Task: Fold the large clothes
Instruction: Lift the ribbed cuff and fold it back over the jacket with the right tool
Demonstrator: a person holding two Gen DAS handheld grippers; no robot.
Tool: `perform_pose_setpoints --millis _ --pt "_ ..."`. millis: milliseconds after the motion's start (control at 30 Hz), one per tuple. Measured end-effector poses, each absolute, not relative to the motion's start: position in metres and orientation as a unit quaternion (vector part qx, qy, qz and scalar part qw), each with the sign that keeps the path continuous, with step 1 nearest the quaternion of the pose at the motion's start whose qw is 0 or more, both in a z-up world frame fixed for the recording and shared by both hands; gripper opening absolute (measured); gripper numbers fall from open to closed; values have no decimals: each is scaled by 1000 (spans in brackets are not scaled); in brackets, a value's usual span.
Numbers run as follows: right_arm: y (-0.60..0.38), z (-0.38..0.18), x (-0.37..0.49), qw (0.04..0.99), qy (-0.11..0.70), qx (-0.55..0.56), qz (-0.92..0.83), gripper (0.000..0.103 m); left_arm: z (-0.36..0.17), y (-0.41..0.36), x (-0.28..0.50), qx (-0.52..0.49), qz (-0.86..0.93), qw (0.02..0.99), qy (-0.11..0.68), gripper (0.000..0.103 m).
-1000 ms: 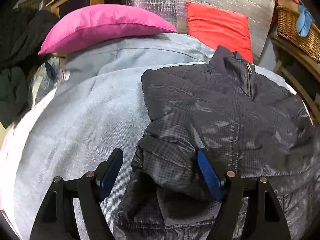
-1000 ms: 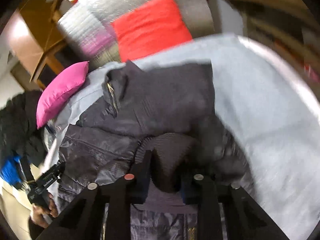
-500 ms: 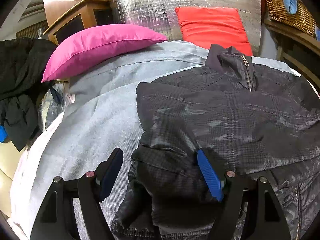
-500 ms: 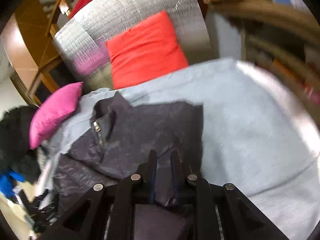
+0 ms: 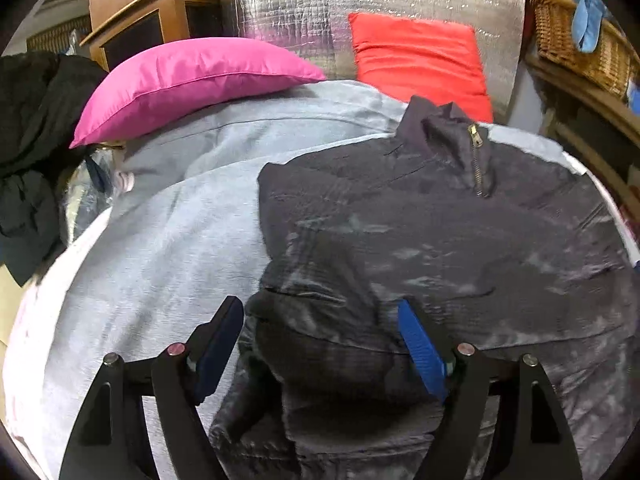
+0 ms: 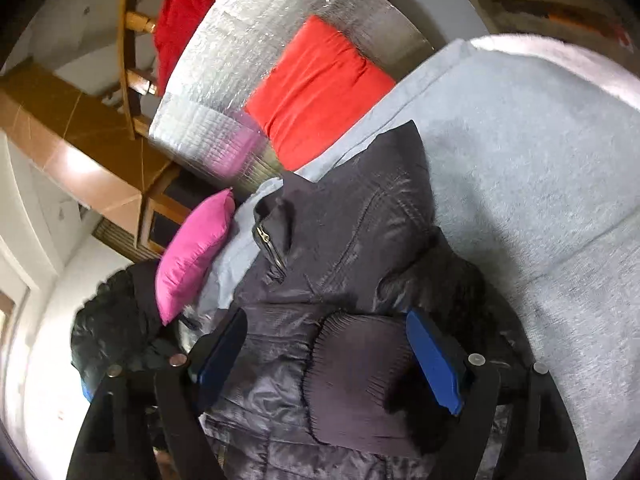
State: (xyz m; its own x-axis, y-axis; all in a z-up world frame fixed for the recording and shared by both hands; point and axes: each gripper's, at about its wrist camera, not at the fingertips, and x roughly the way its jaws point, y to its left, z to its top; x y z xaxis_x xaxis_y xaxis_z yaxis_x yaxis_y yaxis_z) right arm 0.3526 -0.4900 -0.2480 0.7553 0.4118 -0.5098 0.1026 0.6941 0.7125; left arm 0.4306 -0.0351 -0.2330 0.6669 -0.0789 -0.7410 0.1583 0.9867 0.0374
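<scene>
A dark quilted jacket (image 5: 460, 240) lies front up on the grey bed cover (image 5: 152, 252), collar and brass zip toward the pillows. Its left sleeve is folded in across the body. My left gripper (image 5: 320, 348) is open, its blue pads wide apart over that folded sleeve near the jacket's left edge. In the right wrist view the jacket (image 6: 352, 232) has its right sleeve folded in, with the ribbed cuff (image 6: 352, 376) lying on the front. My right gripper (image 6: 328, 364) is open, its jaws standing either side of the cuff without gripping it.
A pink pillow (image 5: 192, 80) and a red pillow (image 5: 420, 56) lie at the head against a silver foil panel (image 5: 360, 4). Dark clothes (image 5: 28, 128) are heaped at the left. A wicker basket (image 5: 576, 48) stands on a shelf at the right.
My right gripper was shut on the sleeve cuff; it has opened and the cuff now rests on the jacket front. The left gripper stayed open and drew back slightly.
</scene>
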Motion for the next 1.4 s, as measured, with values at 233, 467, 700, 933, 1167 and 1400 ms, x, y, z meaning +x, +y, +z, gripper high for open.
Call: perform_pose_setpoints --millis 233,467,700,933,1167,1400 --pt "-489 -260 357 870 345 351 40 84 -240 -46 434 59 -86 903 416 84" --pt "-461 -271 360 856 398 321 70 79 -246 -48 432 78 -79 901 420 85" --pt "-417 -257 360 876 436 203 27 26 -242 -38 432 62 -70 903 419 84" --pt "-398 -183 367 925 360 119 17 21 -222 -36 427 57 -61 926 369 85" --pt "-415 -203 431 914 384 128 -16 18 -258 -61 440 110 -46 906 407 86" --pt "-445 -262 455 879 439 181 -34 18 -253 -61 441 107 -47 906 406 88"
